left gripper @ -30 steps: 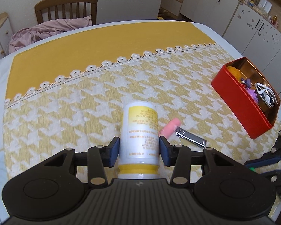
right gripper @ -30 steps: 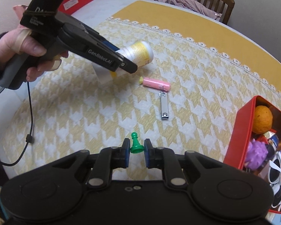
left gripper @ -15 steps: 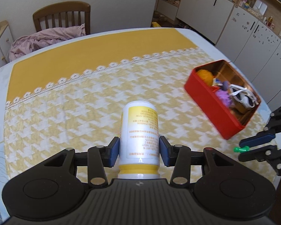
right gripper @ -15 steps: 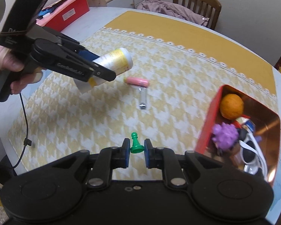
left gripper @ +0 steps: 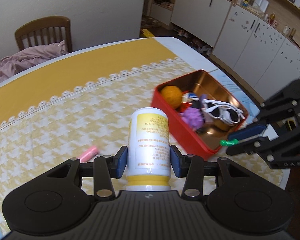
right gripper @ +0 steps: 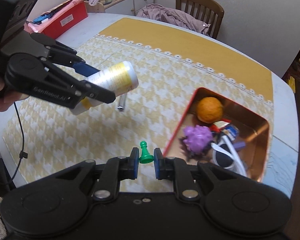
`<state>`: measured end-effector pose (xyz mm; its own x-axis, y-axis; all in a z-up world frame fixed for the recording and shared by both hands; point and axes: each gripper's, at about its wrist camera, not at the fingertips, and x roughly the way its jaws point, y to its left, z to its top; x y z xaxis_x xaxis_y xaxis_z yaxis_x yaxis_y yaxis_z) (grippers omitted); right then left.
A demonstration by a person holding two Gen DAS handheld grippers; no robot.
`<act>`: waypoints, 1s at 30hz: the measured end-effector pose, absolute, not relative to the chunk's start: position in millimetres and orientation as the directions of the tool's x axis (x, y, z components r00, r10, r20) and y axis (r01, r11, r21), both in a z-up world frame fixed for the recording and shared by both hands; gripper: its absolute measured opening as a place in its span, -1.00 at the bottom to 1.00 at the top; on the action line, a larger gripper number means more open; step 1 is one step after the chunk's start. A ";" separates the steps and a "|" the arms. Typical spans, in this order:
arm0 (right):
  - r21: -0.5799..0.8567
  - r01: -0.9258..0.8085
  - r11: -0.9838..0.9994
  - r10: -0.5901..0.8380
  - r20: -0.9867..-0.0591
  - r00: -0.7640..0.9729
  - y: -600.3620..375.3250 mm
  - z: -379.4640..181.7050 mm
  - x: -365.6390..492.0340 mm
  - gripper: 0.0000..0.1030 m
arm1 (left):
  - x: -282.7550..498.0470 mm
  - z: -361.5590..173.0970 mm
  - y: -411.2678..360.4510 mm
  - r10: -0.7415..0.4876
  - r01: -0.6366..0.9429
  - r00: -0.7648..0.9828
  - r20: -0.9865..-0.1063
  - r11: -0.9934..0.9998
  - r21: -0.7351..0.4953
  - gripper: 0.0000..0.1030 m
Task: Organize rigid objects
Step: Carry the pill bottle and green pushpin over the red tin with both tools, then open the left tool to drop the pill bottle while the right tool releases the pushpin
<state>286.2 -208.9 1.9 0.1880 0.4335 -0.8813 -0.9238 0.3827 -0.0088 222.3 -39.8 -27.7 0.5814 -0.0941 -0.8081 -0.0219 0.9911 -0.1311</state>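
My left gripper [left gripper: 148, 161] is shut on a white and yellow bottle [left gripper: 149, 144] and holds it in the air above the yellow tablecloth; the bottle also shows in the right wrist view [right gripper: 114, 80]. My right gripper [right gripper: 146, 161] is shut on a green pawn [right gripper: 145, 154], just left of the near corner of the red tin [right gripper: 176, 128]. In the left wrist view the pawn [left gripper: 228, 142] hangs over the near right rim of the tin [left gripper: 182, 128]. The tin holds an orange ball [left gripper: 171, 95], a purple toy [left gripper: 192, 118] and white sunglasses [left gripper: 222, 112].
A pink tube [left gripper: 89, 153] lies on the cloth left of the bottle. A metal nail clipper [right gripper: 122, 103] lies partly behind the bottle. A wooden chair [left gripper: 44, 34] with pink cloth stands at the far table edge. A red box [right gripper: 64, 22] sits at the far left.
Both grippers have moved toward the red tin. The tin is now closer in both views. The grips on the bottle and on the pawn are unchanged.
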 end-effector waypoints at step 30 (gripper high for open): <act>-0.090 -0.909 0.407 0.330 -0.913 0.238 -240.8 -43.7 440.4 -0.72 | 330.2 -65.8 -167.0 -0.122 0.096 0.471 -0.874 0.992 -0.087 -0.15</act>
<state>440.4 -240.8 -43.7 0.2384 0.3303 -0.9133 -0.9092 0.4065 -0.0903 330.2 -167.0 -65.8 0.4709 -0.1219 -0.8737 0.0957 0.9916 -0.0868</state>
